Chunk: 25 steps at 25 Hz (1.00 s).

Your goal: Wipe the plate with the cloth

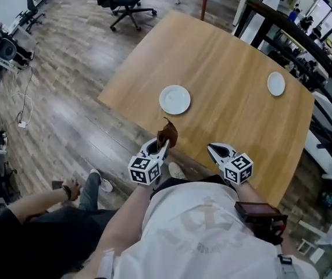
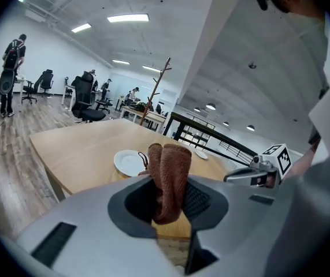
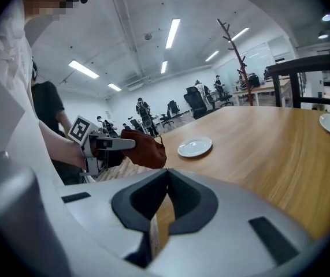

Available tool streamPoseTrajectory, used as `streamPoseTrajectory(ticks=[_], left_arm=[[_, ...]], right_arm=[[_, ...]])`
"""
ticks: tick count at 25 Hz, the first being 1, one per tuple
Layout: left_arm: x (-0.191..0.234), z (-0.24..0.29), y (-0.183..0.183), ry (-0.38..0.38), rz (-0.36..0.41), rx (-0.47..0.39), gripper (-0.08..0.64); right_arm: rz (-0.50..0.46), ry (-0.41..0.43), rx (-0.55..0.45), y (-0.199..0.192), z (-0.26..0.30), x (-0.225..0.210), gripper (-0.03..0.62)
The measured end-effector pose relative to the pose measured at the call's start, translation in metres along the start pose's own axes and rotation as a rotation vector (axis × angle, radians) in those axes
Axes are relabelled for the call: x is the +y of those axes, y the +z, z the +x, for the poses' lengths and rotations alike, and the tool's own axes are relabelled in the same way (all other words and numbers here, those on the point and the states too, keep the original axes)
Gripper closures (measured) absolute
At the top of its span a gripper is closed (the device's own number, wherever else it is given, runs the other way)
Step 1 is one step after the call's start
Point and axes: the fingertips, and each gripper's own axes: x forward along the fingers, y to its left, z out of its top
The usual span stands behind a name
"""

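With my left gripper (image 1: pixel 163 146) pinching the brown cloth (image 2: pixel 169 178) and my right gripper (image 1: pixel 214 149) clenched empty, I am risking pushing the unheld plate (image 1: pixel 175 99) off the worktop (image 1: pixel 235 74) edge.

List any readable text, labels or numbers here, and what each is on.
No text can be read anywhere in these views.
Shirt print: faint lettering, too blurred to read.
Marker cubes: black-and-white square patterns only, no letters or numbers.

Overhead plus low views, shared plate (image 1: pixel 175 99)
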Motion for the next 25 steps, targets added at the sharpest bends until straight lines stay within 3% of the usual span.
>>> streamPoseTrajectory(ticks=[5, 14, 21, 25], left_arm=[[0.024, 0.026, 0.016, 0.004, 0.060, 0.023, 0.468], [0.046, 0.068, 0.036, 0.045, 0.179, 0.107, 0.468], [0.044, 0.083, 0.047, 0.110, 0.273, 0.192, 0.468], [0.036, 0.104, 0.048, 0.103, 0.315, 0.250, 0.468]], right_arm=[[0.035, -0.045, 0.005, -0.004, 0.002, -0.012, 0.578], [0.124, -0.035, -0.018, 0.001, 0.019, -0.026, 0.578], [0.160, 0.068, -0.038, 0.000, 0.029, -0.012, 0.578], [0.165, 0.111, -0.034, -0.003, 0.032, -0.008, 0.578]])
